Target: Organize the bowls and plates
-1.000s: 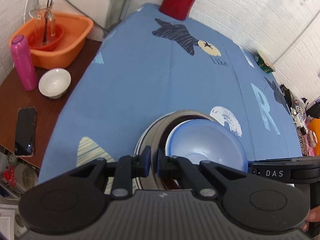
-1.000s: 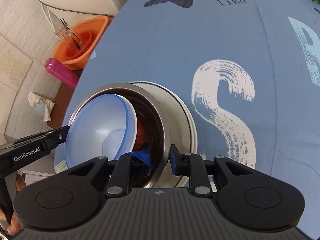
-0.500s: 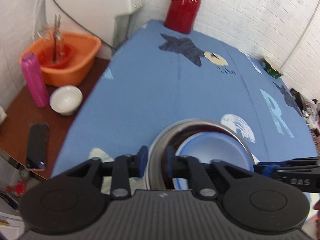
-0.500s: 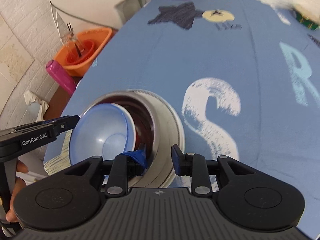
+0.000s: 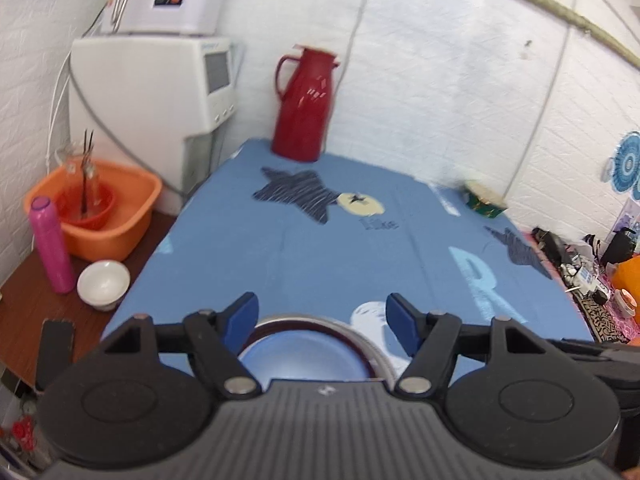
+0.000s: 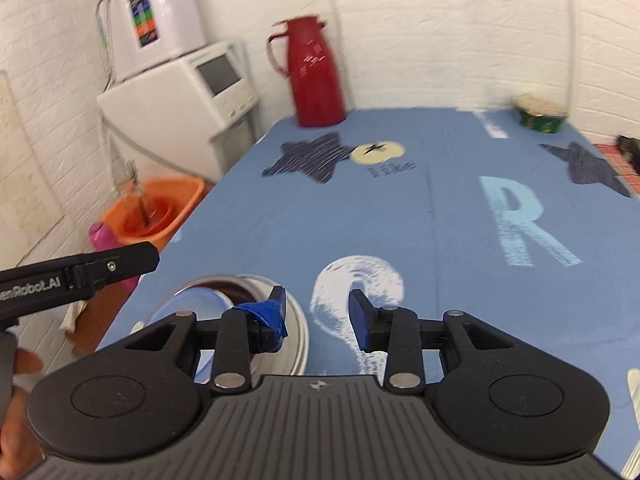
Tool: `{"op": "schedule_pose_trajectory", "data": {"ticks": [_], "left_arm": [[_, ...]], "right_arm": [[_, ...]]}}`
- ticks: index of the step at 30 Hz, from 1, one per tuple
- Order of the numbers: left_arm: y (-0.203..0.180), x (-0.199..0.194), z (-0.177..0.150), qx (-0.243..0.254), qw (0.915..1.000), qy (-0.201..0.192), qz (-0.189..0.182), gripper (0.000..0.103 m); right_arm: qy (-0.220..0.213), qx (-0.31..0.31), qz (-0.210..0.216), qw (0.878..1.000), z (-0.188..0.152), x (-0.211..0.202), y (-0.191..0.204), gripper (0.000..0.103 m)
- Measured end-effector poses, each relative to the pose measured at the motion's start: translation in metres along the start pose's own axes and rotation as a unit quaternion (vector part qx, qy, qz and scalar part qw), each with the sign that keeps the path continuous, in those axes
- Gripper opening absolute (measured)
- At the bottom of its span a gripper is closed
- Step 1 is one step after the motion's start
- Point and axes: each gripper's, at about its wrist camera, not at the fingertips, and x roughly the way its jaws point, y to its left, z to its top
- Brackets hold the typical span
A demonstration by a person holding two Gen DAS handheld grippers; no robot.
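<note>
At the bottom centre of the left wrist view, the nested stack, a blue bowl (image 5: 300,360) inside a metal bowl (image 5: 360,334), is seen on the tablecloth (image 5: 340,248), just below and between the fingers of the left gripper (image 5: 320,316), which is spread wide and empty. The right gripper (image 6: 318,312), also parted and empty, is held just right of the stack, tilted toward the far wall.

Left gripper (image 5: 321,312) and right gripper (image 6: 316,306) released steel bowl (image 5: 304,319) rim, jaws now spread, both raised and pulled back
</note>
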Motion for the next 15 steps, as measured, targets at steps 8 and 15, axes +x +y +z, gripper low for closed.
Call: {"op": "schedule_pose_trajectory", "data": {"ticks": [8, 15], "left_arm": [[-0.059, -0.023, -0.045, 0.027, 0.9960, -0.074, 0.042, 0.071], [-0.079, -0.041, -0.100, 0.038, 0.9977, -0.046, 0.033, 0.071]], "right_arm": [[-0.057, 0.134, 0.010, 0.989, -0.057, -0.028, -0.043, 0.022], [-0.096, 0.165, -0.007, 0.982, -0.095, -0.065, -0.061, 0.023]]}}
